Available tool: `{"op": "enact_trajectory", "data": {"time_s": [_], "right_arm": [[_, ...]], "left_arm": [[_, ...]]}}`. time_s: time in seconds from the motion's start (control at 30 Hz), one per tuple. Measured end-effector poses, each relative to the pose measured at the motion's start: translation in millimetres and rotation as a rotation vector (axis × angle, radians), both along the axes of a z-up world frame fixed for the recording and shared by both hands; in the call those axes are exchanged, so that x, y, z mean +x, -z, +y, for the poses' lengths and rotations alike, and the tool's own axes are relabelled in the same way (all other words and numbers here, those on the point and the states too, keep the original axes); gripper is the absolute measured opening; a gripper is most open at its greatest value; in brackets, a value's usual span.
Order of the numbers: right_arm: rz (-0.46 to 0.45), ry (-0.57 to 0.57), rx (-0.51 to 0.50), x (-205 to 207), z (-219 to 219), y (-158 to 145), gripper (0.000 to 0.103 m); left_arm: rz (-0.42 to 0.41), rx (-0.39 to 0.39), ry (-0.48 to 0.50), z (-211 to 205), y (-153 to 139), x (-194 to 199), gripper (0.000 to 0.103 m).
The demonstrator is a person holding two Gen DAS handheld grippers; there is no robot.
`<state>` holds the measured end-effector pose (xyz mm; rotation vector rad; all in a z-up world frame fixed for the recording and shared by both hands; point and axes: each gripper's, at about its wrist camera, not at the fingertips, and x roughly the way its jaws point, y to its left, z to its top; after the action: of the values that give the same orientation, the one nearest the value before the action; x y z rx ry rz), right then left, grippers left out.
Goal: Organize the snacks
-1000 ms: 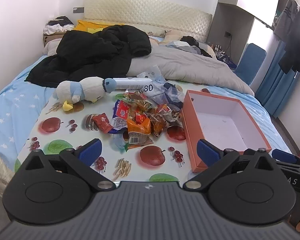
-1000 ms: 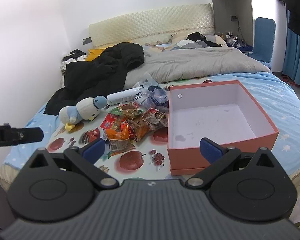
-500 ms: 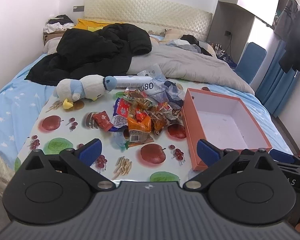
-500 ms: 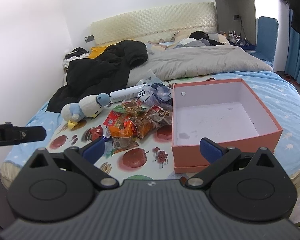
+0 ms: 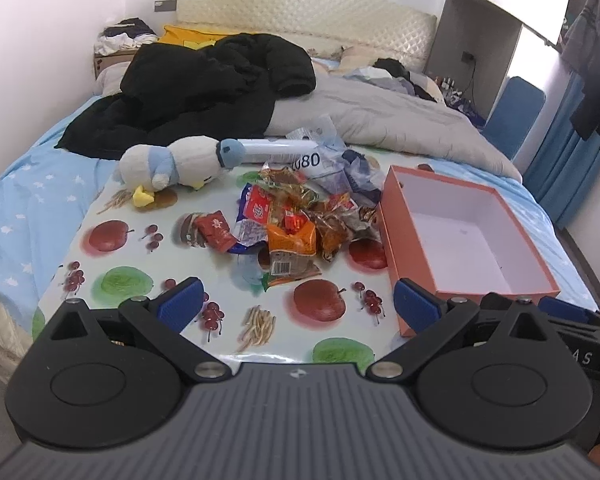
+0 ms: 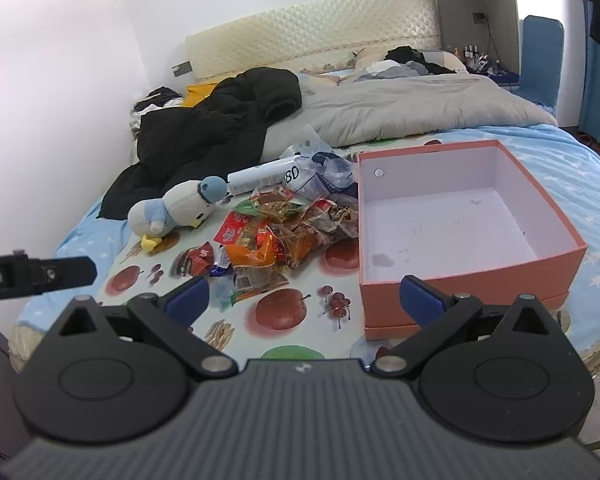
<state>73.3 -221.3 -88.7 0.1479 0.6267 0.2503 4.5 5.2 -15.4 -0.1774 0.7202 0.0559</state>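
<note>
Snack packets point(image 5: 288, 224): light, crinkly, slippery; best pinched by a flat edge.
Box point(image 5: 396, 216): empty, right of pile.
Left gripper point(image 5: 296, 304): jaws wide, nothing held.
Right gripper point(image 6: 304, 296): jaws wide, nothing held.

Left gripper point(image 5: 298, 306) fingers spread wide, holding nothing; right gripper point(image 6: 304, 298) likewise.

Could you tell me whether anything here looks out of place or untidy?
Yes: the snacks lie in a loose heap on the fruit-print mat beside the empty orange box, and a plush toy lies on its side next to them.
</note>
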Motion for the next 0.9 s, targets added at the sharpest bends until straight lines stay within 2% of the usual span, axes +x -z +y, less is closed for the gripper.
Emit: {"op": "enact_trajectory", "data": {"time_s": [0.2, 0.4, 0.53, 0.63, 0.7, 0.8, 0.9], "right_arm": [[0.032, 0.007, -0.007, 13.7, 1.8, 13.7, 0.103], [0.045, -0.022, -0.01, 34.0, 11.9, 25.5, 0.103], [0.044, -0.058, 0.0, 47.7, 19.4, 29.2, 0.103], [0.049, -0.096, 0.0, 55.8, 29.3, 33.6, 0.103], [0.048, -0.122, -0.014, 61.3, 38.5, 38.2, 0.097], [0.064, -0.186, -0.037, 71.9, 54.1, 45.5, 0.081], [0.074, -0.228, -0.051, 82.6, 70.0, 53.4, 0.078]], "left_arm": [[0.029, -0.022, 0.021, 5.0, 9.7, 25.3, 0.102], [0.045, 0.019, 0.031, 3.7, 16.5, 61.2, 0.102], [0.057, 0.008, 0.027, 16.4, 26.1, 91.1, 0.102], [0.049, 0.042, 0.015, 26.0, 34.6, 109.7, 0.102], [0.056, 0.044, 0.011, 32.6, 43.0, 121.4, 0.102], [0.097, -0.018, 0.021, 49.0, 60.3, 140.2, 0.101], [0.105, 0.009, 0.0, 59.7, 76.2, 154.2, 0.098]]}}
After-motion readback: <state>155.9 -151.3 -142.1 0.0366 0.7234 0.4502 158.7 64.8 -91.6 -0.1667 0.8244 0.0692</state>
